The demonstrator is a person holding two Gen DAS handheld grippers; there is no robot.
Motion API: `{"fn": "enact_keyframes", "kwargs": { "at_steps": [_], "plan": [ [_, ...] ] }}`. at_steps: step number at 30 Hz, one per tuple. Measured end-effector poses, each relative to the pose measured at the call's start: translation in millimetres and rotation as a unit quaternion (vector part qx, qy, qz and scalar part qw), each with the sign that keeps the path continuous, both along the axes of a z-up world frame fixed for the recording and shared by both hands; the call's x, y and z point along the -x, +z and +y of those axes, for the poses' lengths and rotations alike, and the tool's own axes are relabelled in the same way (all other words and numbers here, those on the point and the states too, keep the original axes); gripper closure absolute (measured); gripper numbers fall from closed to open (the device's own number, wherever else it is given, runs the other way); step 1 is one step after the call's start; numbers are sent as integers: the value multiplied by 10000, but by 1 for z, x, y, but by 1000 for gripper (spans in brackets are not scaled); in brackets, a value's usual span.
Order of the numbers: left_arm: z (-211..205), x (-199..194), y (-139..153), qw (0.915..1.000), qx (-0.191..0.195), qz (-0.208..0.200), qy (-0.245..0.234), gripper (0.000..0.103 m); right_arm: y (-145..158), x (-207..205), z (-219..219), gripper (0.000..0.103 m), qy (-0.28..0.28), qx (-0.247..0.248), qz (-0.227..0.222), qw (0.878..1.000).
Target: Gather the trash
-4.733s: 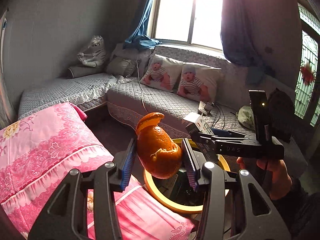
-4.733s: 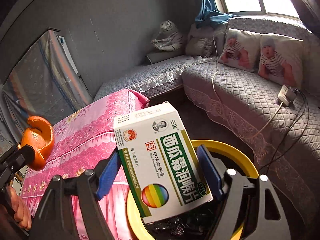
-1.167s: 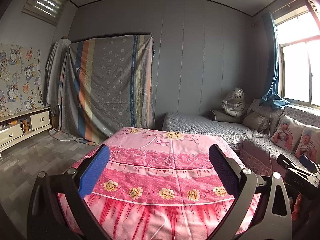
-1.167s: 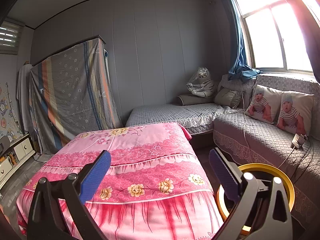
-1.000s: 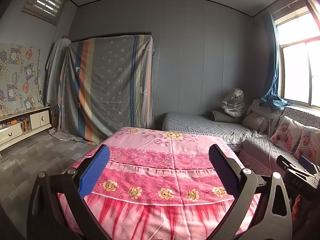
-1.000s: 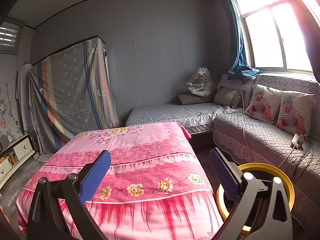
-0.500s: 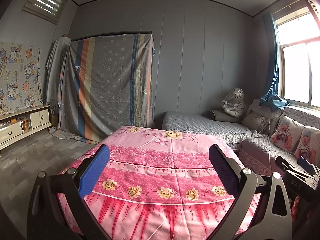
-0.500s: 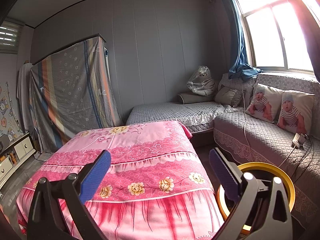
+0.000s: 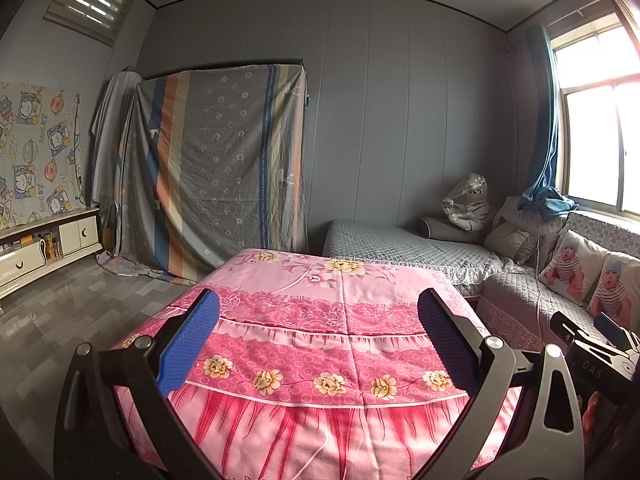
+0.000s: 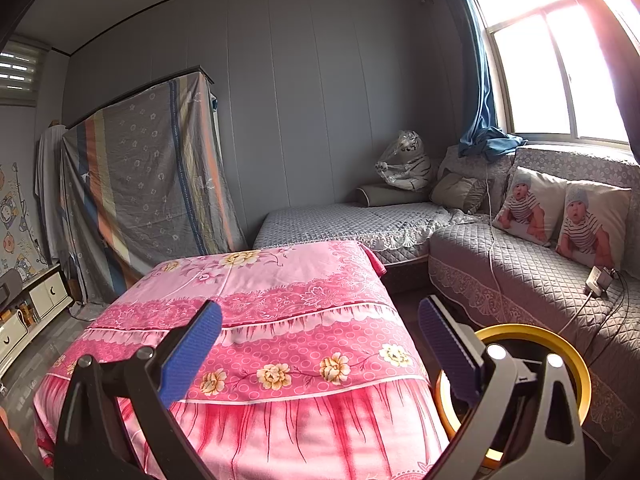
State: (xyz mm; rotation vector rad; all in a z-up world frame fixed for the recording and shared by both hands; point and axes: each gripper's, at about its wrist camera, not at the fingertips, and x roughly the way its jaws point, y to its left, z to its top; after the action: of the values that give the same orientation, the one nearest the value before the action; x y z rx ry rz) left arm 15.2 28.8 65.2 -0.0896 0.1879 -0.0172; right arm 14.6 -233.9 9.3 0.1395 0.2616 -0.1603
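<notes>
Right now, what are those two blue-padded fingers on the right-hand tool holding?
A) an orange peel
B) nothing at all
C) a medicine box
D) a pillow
B: the right gripper stands wide open, and between its blue fingers only the pink flowered cloth shows behind; the yellow-rimmed bin sits just to the right of it.

The left gripper (image 9: 318, 338), black-framed with blue ribbed pads, is holding level with its jaws spread wide and nothing between them. The right gripper (image 10: 320, 340), same build, is gaping wide too, gripping nothing, and is showing at the left view's right edge.
</notes>
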Motion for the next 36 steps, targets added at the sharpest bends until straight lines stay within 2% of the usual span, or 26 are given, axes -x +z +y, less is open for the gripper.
{"fn": "enact_keyframes", "kwargs": {
  "at_steps": [36],
  "plan": [
    [-4,-3,-5,9999,-17,64,-84,8,-5,-4,-6,8,107,-19,118,9999]
  ]
}}
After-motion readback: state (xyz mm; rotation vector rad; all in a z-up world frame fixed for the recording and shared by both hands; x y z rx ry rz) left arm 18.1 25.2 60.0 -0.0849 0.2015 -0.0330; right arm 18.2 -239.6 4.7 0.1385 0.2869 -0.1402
